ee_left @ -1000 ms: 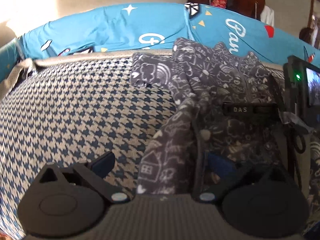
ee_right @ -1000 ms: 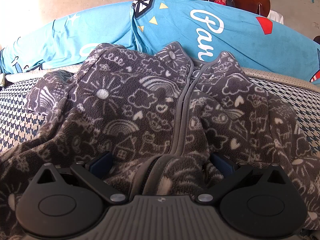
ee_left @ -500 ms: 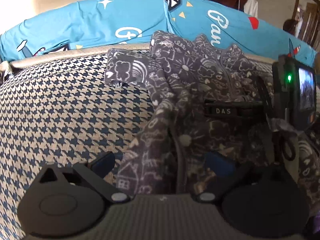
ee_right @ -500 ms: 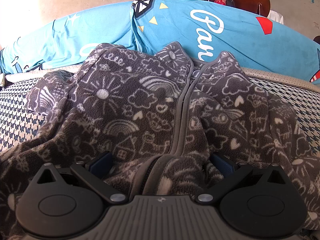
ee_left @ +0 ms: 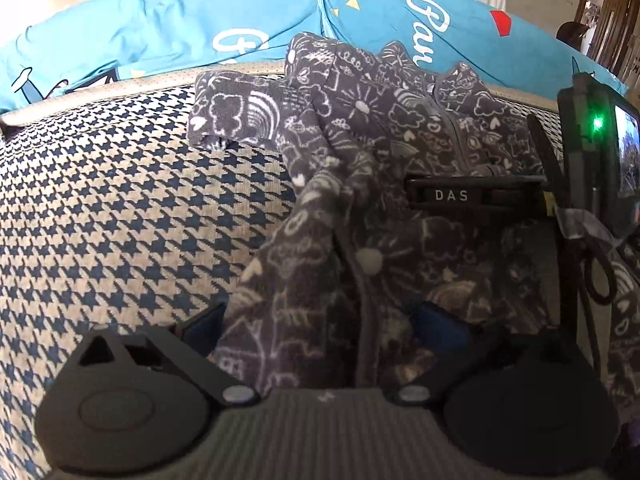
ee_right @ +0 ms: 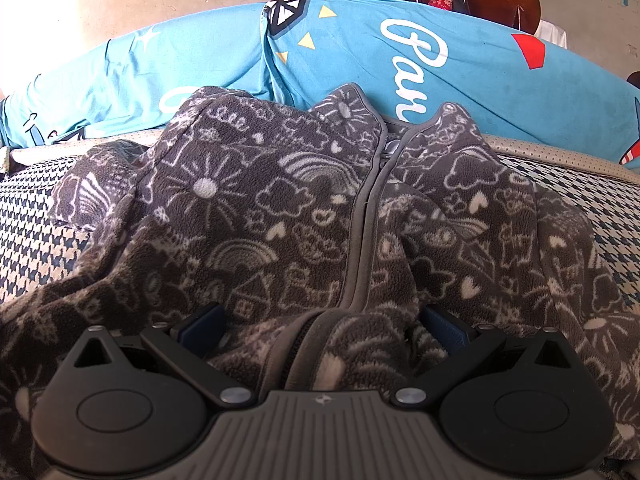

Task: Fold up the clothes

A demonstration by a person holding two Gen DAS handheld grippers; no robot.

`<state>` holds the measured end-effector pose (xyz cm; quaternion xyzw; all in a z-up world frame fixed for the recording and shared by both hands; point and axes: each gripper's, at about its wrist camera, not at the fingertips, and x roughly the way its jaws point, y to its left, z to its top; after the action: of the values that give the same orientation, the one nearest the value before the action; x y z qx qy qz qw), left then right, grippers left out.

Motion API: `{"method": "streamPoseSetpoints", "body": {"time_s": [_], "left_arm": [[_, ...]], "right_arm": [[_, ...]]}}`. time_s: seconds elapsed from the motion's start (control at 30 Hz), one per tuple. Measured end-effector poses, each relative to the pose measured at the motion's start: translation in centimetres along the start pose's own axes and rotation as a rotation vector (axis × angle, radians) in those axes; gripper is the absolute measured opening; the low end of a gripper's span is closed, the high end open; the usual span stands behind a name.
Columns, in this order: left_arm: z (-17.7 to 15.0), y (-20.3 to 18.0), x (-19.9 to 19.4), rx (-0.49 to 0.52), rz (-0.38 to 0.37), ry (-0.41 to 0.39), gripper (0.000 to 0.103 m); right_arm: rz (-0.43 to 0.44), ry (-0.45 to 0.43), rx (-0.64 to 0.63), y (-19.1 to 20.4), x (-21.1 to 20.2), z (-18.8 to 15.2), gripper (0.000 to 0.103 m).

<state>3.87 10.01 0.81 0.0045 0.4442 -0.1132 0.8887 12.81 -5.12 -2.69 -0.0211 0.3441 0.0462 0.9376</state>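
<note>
Right now the grey fleece jacket [ee_right: 312, 216] lies spread on the houndstooth cushion [ee_left: 120, 208], its zipper running up toward the collar, which rests against the blue printed pillow [ee_right: 460, 64]. A sleeve sticks out to the jacket's left over the checked fabric. The right gripper [ee_right: 320, 326] has its jaws wide, the bunched hem and zipper base sitting between the blue finger pads [ee_right: 202, 324] without being pinched. The left gripper [ee_left: 320, 322] is likewise spread wide at the jacket's left edge, a fold of fleece draped between its fingers; the right gripper's body shows just beside it.
</note>
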Motion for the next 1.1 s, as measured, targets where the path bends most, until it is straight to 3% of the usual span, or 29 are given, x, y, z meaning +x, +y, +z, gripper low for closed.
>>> {"method": "streamPoseSetpoints", "body": {"time_s": [0.57,0.73,1.1], "left_arm": [[0.5,0.2,-1.0,-0.028,-0.06,-0.048,0.103],[1.1,1.3,0.5,-0.053,-0.072,-0.014,0.103],[3.5,5.1,2.0,-0.273,-0.187,-0.036,0.103]], "right_arm": [[0.0,0.0,0.0,0.0,0.0,0.0,0.103],[0.0,0.0,0.0,0.0,0.0,0.0,0.103],[0.001,0.0,-0.001,0.0,0.0,0.0,0.103]]}}
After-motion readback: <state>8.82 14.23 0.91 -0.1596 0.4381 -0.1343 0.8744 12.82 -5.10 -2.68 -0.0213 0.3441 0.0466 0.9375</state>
